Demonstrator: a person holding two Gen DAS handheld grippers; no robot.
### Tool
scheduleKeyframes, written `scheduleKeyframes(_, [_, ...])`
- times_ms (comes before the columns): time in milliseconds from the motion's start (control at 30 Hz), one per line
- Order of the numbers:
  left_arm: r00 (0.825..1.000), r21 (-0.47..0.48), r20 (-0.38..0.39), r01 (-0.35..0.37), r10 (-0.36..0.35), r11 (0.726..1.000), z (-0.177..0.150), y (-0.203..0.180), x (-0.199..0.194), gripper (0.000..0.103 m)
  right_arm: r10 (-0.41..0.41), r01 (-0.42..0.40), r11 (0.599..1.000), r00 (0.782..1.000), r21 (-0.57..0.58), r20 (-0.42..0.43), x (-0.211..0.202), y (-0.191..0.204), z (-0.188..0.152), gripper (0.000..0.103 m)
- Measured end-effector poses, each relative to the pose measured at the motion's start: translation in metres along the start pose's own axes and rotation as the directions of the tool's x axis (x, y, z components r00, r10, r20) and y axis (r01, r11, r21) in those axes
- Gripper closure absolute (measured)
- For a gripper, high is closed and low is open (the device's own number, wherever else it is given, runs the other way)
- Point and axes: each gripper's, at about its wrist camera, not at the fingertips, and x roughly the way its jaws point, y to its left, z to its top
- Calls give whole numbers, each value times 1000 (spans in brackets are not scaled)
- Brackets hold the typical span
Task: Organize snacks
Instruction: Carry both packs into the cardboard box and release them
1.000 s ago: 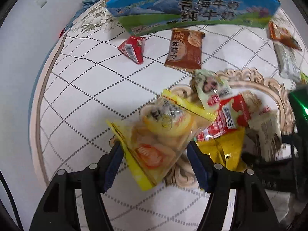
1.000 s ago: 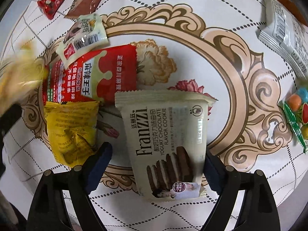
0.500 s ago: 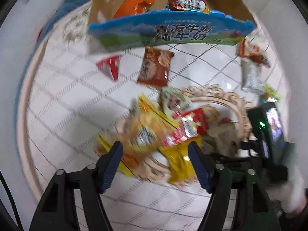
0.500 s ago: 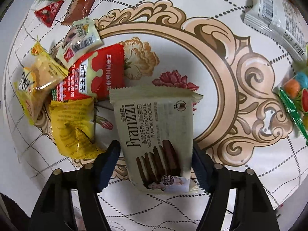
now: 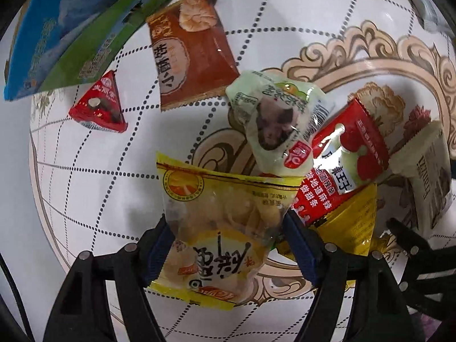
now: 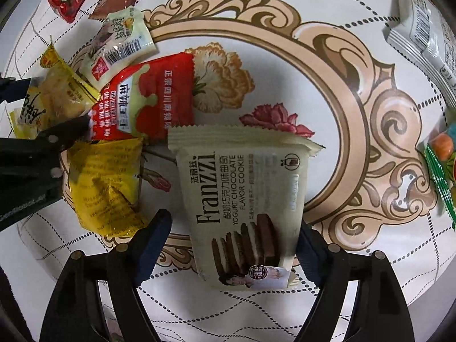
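Observation:
My left gripper point(image 5: 228, 233) straddles a clear yellow-edged snack bag point(image 5: 219, 228) lying on the table; both fingers touch its sides. It also shows in the right wrist view point(image 6: 48, 97). My right gripper point(image 6: 233, 233) is open around a cream Franzzi cookie pack point(image 6: 245, 199); the right finger touches the pack, the left finger stands apart. A red packet point(image 5: 344, 168), a pale green packet point(image 5: 279, 119) and a yellow packet point(image 6: 105, 182) lie between the two grippers.
A blue and green carton point(image 5: 65, 28) stands at the far left. A brown packet point(image 5: 188, 51) and a red triangular packet point(image 5: 99, 105) lie in front of it. White packs point(image 6: 424, 28) and a candy bag point(image 6: 441, 165) lie at the right table edge.
The left gripper swung up with the yellow-edged bag, then came back down low over the table; the bag now lies turned between its fingers. The right gripper edged forward around the Franzzi pack.

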Motion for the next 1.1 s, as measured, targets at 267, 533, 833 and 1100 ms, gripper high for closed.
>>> scheduleKeyframes(267, [995, -126, 93, 49, -38, 991, -16, 19, -3, 43, -14, 15, 1000, 999, -4, 43, -1, 6, -9, 27])
scheduleKeyframes(533, [976, -278, 194, 148, -96, 949, -56, 41, -13, 55, -37, 36, 999, 989, 9, 144, -13, 8, -30, 42])
scheduleKeyframes(833, [897, -376, 391, 358, -204, 855, -99, 92, -88, 56, 52, -61, 998, 960, 24, 274, -78, 4, -49, 42])
scheduleKeyframes(1100, [775, -368, 567, 540, -277, 757, -27, 154, -190, 56, 173, -192, 981, 869, -5, 465, -216, 6, -12, 42])
